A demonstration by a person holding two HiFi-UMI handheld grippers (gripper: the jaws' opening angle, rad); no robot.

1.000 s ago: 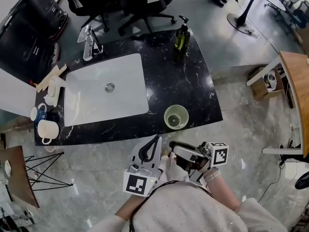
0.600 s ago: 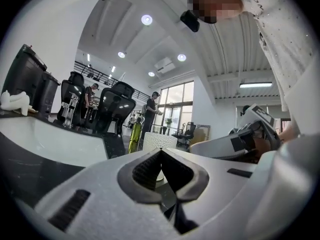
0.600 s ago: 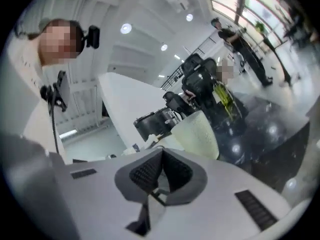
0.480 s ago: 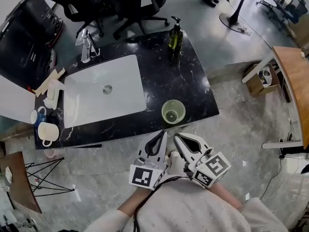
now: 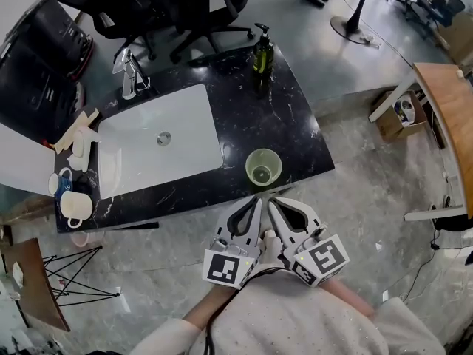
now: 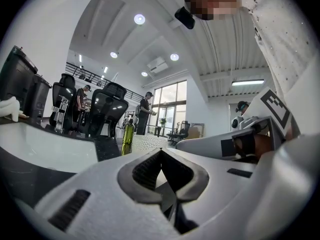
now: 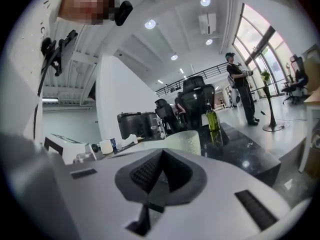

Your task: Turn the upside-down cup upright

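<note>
A pale green cup [image 5: 264, 167] stands upright, mouth up, near the front edge of the black marble counter [image 5: 295, 124]. Both grippers hang side by side in front of the counter, just short of its edge and apart from the cup. My left gripper [image 5: 253, 200] is shut and empty, and so is my right gripper [image 5: 271, 203]. In the left gripper view the cup [image 6: 145, 143] shows just beyond the closed jaw tips of the left gripper [image 6: 160, 151]. In the right gripper view the cup [image 7: 186, 142] stands beyond the closed tips of the right gripper [image 7: 162, 152].
A white sink [image 5: 126, 135] with a faucet [image 5: 127, 72] fills the counter's left half. A dark soap bottle [image 5: 261, 53] stands at the back. Mugs [image 5: 72, 207] crowd the left end. Office chairs [image 5: 192, 6] stand behind, a wooden table [image 5: 447, 109] at right.
My right gripper has rolled so that its marker cube faces up, and its jaws have closed. Both grippers have edged toward the counter's front edge. The cup has stayed put.
</note>
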